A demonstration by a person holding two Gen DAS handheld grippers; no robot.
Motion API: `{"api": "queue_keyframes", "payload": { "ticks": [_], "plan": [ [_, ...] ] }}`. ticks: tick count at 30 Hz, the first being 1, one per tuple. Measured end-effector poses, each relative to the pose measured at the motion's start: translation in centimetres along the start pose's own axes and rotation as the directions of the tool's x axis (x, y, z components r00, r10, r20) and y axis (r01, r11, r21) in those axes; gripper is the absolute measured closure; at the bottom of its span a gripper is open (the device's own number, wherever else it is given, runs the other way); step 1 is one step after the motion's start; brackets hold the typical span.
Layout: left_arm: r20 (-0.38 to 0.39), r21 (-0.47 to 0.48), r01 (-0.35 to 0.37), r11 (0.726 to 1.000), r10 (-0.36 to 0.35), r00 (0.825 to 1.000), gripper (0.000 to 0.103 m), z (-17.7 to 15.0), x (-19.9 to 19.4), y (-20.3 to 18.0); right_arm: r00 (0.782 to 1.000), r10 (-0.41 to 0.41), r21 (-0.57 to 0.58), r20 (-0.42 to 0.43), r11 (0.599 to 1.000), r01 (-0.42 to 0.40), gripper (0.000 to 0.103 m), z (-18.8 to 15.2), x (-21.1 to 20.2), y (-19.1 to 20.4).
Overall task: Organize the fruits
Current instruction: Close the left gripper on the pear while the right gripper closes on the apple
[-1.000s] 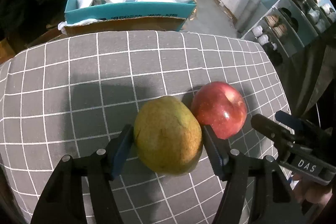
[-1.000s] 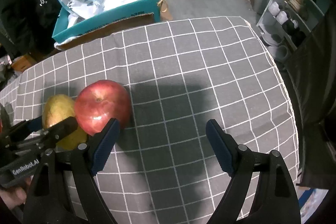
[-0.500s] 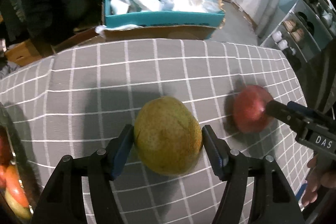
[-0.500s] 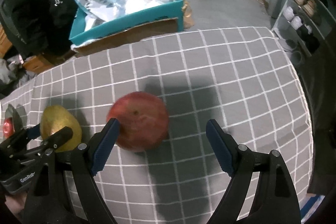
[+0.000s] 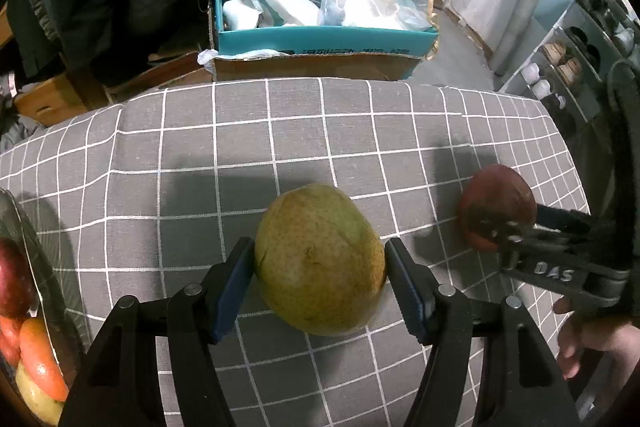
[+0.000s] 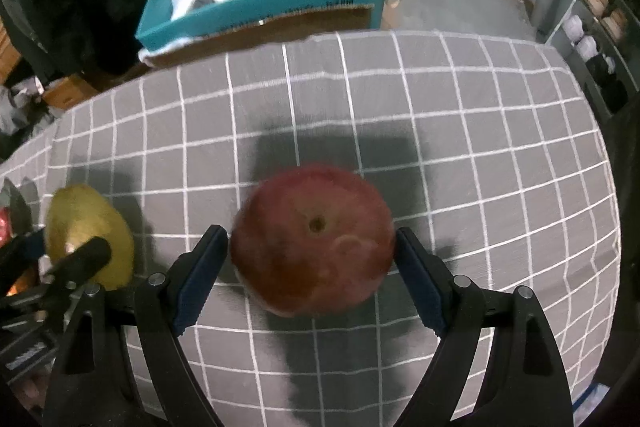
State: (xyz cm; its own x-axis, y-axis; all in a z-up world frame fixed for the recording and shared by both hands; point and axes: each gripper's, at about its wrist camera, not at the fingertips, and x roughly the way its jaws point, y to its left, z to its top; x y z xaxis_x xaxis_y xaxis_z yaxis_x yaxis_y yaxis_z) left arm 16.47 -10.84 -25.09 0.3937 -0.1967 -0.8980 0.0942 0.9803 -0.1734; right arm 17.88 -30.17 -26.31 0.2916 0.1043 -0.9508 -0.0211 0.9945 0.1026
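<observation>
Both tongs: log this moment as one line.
left tongs: shut on pear | right tongs: shut on red apple | surface: grey checked cloth

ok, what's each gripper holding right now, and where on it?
Left gripper clamps the pear across its sides. Right gripper clamps the red apple across its sides.

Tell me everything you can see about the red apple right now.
The red apple is round, dark red and smooth-skinned, blurred in the right wrist view, with a small pit facing the camera. It sits between the right claw fingers, both blue pads touching its sides, above the grey checked cloth. The pear is apart, to its left.
</observation>
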Motion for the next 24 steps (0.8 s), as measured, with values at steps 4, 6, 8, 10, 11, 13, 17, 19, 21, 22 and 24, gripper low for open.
{"api": "queue_keyframes", "payload": {
  "ticks": [4, 6, 8, 10, 11, 13, 17, 19, 21, 22, 24],
  "plan": [
    [-0.001, -0.006, 0.005, 1.0, -0.005, 1.0, 0.035, 0.1, 0.0, 0.1, 1.0, 0.008, 0.018, -0.004, 1.0, -0.008, 0.019, -0.2, 0.8, -0.3],
    [-0.002, -0.005, 0.003, 1.0, -0.003, 1.0, 0.035, 0.1, 0.0, 0.1, 1.0, 0.022, 0.018, 0.006, 1.0, -0.023, 0.025, -0.3, 0.7, -0.3],
    [0.0, -0.001, 0.002, 1.0, -0.002, 1.0, 0.035, 0.1, 0.0, 0.1, 0.999, 0.031, 0.008, 0.012, 0.999, -0.031, 0.027, -0.3, 0.7, -0.1],
    [0.001, 0.005, -0.002, 1.0, 0.002, 1.0, 0.035, 0.0, -0.1, 0.0, 1.0, 0.02, -0.005, 0.016, 1.0, -0.019, 0.028, -0.3, 0.6, 0.0],
    [0.0, 0.007, -0.003, 1.0, 0.003, 1.0, 0.035, -0.1, -0.1, 0.0, 1.0, 0.015, -0.008, 0.019, 1.0, -0.015, 0.028, -0.4, 0.6, 0.2],
    [0.001, 0.009, -0.006, 1.0, 0.006, 1.0, 0.035, -0.2, -0.2, -0.1, 1.0, -0.003, -0.018, 0.023, 1.0, 0.003, 0.028, -0.6, 0.5, 0.3],
    [0.009, 0.006, -0.004, 1.0, 0.004, 1.0, 0.035, -0.3, -0.8, -0.3, 0.999, -0.024, -0.039, 0.041, 0.999, 0.025, 0.028, -0.9, -0.2, 0.6],
    [0.015, 0.006, -0.002, 1.0, 0.002, 1.0, 0.035, -0.3, -1.1, -0.4, 0.998, -0.033, -0.047, 0.055, 0.998, 0.036, 0.028, -1.1, -0.7, 0.6],
    [0.023, 0.005, -0.001, 1.0, 0.001, 1.0, 0.035, -0.4, -1.7, -0.6, 0.997, -0.038, -0.05, 0.071, 0.998, 0.042, 0.028, -1.2, -1.4, 0.6],
    [0.027, 0.005, 0.0, 1.0, 0.0, 1.0, 0.035, -0.4, -2.0, -0.6, 0.996, -0.04, -0.05, 0.08, 0.998, 0.044, 0.028, -1.3, -1.8, 0.6],
    [0.036, 0.007, 0.0, 1.0, 0.0, 0.999, 0.035, -0.5, -2.6, -0.8, 0.995, -0.043, -0.049, 0.094, 0.998, 0.047, 0.028, -1.5, -2.5, 0.6]
  ]
}}
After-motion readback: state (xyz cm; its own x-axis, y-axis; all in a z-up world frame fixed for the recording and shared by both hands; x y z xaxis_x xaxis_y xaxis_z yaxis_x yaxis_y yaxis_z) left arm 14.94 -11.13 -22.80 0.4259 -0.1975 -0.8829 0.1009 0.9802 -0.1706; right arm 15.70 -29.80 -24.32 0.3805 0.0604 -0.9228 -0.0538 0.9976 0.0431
